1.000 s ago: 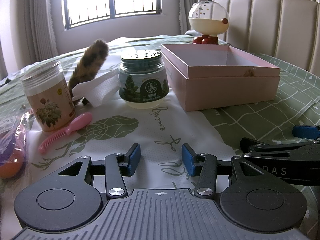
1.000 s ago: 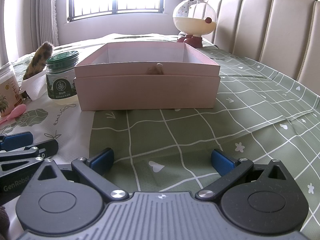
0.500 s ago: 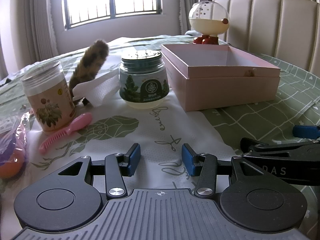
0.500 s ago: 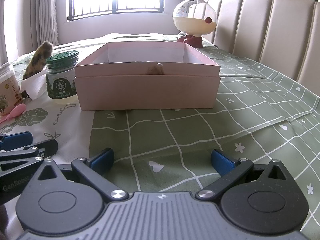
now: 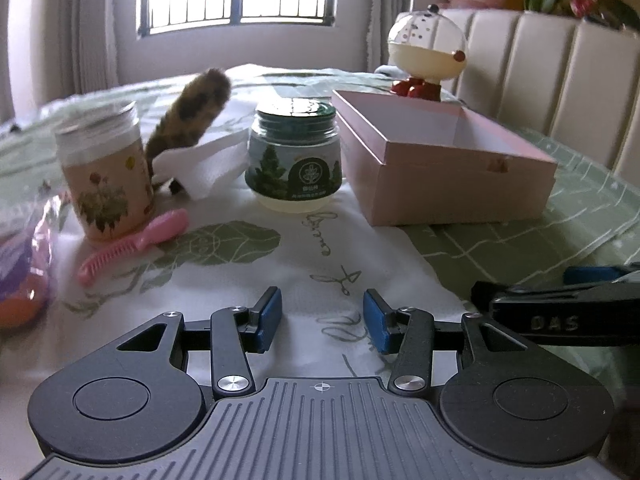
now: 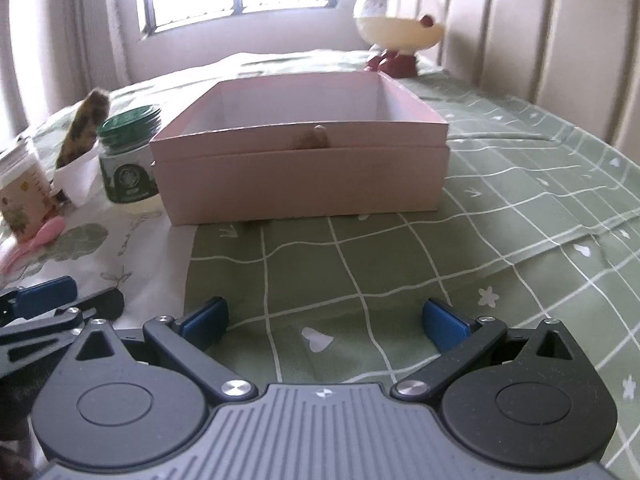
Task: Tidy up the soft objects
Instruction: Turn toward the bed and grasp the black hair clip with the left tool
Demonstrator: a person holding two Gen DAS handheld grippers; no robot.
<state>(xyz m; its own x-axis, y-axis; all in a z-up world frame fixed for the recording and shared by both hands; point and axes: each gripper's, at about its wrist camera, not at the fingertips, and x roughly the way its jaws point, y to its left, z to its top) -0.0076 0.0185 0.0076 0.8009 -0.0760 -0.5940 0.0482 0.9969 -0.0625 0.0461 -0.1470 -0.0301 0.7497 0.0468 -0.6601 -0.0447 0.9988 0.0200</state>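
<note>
A furry brown spotted soft toy stands up from a white cloth between two jars; it also shows in the right wrist view. An open pink box sits to the right. My left gripper is open and empty, low over the white cloth area in front of the jars. My right gripper is wide open and empty, in front of the box over the green checked tablecloth. Each gripper shows at the edge of the other's view.
A green-lidded jar, a flower-label jar and a pink comb stand left of the box. A purple-and-orange item lies at far left. A round-headed figurine stands behind the box. A padded sofa back lines the right.
Both grippers have lifted a little, so both views look slightly more down on the table. Nothing on the table has moved and both grippers stay open.
</note>
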